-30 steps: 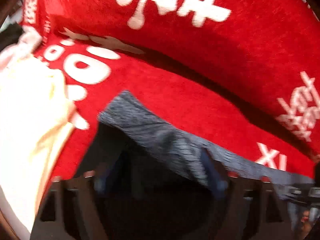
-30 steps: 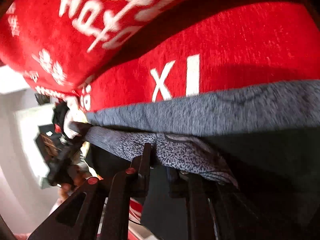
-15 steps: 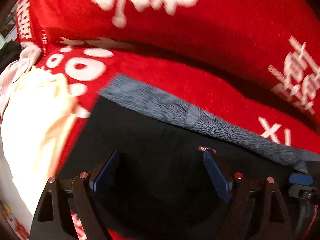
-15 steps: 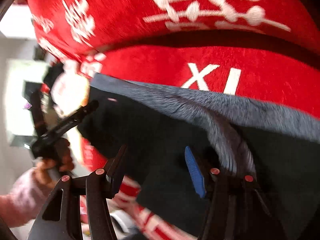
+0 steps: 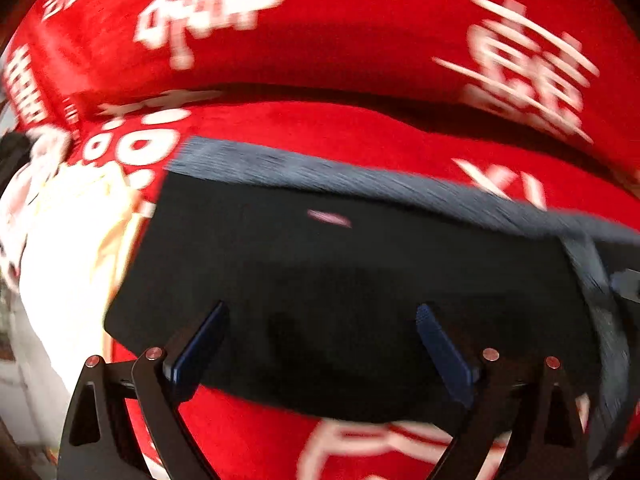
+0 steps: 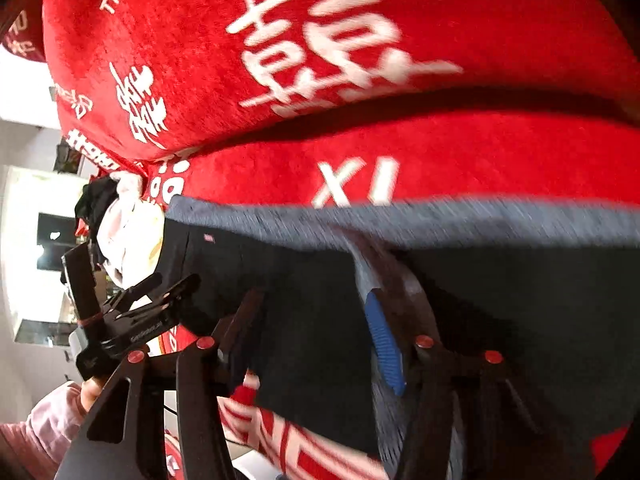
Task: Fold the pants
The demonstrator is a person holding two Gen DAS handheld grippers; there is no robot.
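Note:
Black pants [image 5: 352, 280] with a grey heathered waistband [image 5: 320, 172] lie flat on a red blanket with white lettering [image 5: 360, 128]. My left gripper [image 5: 320, 320] is open and empty, its blue-padded fingers just above the black fabric. In the right wrist view the pants [image 6: 520, 300] lie with the grey waistband [image 6: 480, 220] across the far side. My right gripper [image 6: 316, 308] is open and empty over the pants, beside a grey strip of fabric [image 6: 384, 276]. The left gripper also shows in the right wrist view [image 6: 168, 284], open.
A cream and white garment pile [image 5: 68, 248] lies left of the pants; it also shows in the right wrist view [image 6: 132, 236]. A raised fold of the red blanket [image 6: 320, 40] runs behind the pants. The person's hand in a pink sleeve [image 6: 48, 420] holds the left gripper.
Both grippers let go of the grey waistband and opened. The pants dropped flat onto the blanket, and both grippers pulled back slightly.

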